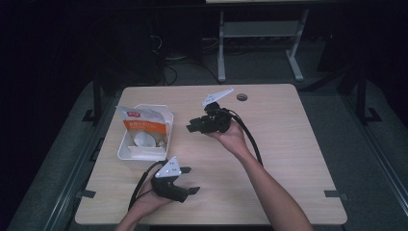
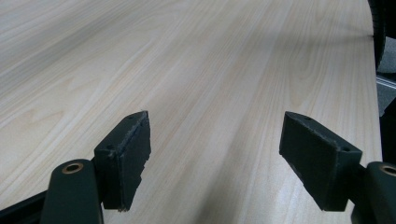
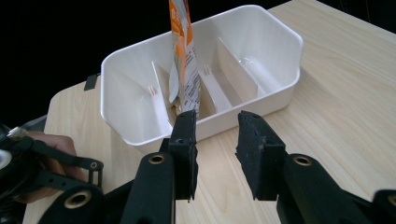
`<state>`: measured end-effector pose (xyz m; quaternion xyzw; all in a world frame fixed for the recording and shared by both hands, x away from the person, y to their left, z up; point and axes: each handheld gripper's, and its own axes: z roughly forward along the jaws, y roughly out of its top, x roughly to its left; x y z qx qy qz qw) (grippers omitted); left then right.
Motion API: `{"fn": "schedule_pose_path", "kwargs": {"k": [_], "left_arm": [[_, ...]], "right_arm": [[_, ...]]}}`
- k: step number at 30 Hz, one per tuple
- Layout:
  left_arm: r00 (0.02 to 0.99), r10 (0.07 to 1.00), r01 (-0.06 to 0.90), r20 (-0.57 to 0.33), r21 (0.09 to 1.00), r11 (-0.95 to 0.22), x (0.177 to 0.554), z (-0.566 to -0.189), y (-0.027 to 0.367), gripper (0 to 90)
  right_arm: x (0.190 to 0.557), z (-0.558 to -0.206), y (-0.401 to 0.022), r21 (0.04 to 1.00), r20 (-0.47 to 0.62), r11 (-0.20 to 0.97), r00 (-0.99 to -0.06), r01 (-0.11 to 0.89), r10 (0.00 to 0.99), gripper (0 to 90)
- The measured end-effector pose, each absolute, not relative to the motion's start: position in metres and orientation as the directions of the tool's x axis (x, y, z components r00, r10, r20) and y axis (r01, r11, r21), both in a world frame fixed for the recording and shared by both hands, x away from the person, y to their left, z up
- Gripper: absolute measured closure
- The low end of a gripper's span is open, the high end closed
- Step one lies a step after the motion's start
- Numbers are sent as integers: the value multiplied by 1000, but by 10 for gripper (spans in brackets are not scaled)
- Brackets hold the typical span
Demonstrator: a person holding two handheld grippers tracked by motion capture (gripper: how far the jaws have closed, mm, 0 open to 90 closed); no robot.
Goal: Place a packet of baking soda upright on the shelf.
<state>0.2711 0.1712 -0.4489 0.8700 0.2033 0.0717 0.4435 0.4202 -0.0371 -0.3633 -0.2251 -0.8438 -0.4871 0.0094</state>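
Note:
A white bin with dividers (image 1: 126, 153) stands on the left part of the wooden table. A white and orange bag (image 1: 144, 126) stands upright in one of its middle slots, leaning toward the back left. My right gripper (image 1: 191, 125) hovers just right of the bin and points at it. In the right gripper view its jaws (image 3: 217, 116) are apart with nothing between them, a short way in front of the bin wall (image 3: 280, 56) and the bag (image 3: 183, 56). My left gripper (image 1: 192, 180) rests near the front edge, wide open (image 2: 217, 119) over bare wood.
A round cable hole (image 1: 242, 97) sits at the table's back middle. Behind the table stands a grey desk frame (image 1: 262, 33) on a dark floor. The person's left hand (image 3: 51, 142) shows at the lower left of the right gripper view.

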Motion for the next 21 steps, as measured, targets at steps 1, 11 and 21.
{"fn": "schedule_pose_path", "kwargs": {"k": [1, 11, 21], "left_arm": [[907, 417, 290, -55, 801, -524, 271, -449, 171, 244], [905, 421, 293, -59, 805, -516, 272, -449, 171, 244], [902, 428, 299, -62, 804, -514, 274, -449, 172, 244]], "right_arm": [[420, -363, -37, 818, 235, 424, -899, 389, 371, 662], [418, -357, -61, 821, 232, 412, -890, 396, 394, 610], [416, -355, -83, 817, 248, 397, -876, 418, 413, 558]]}}
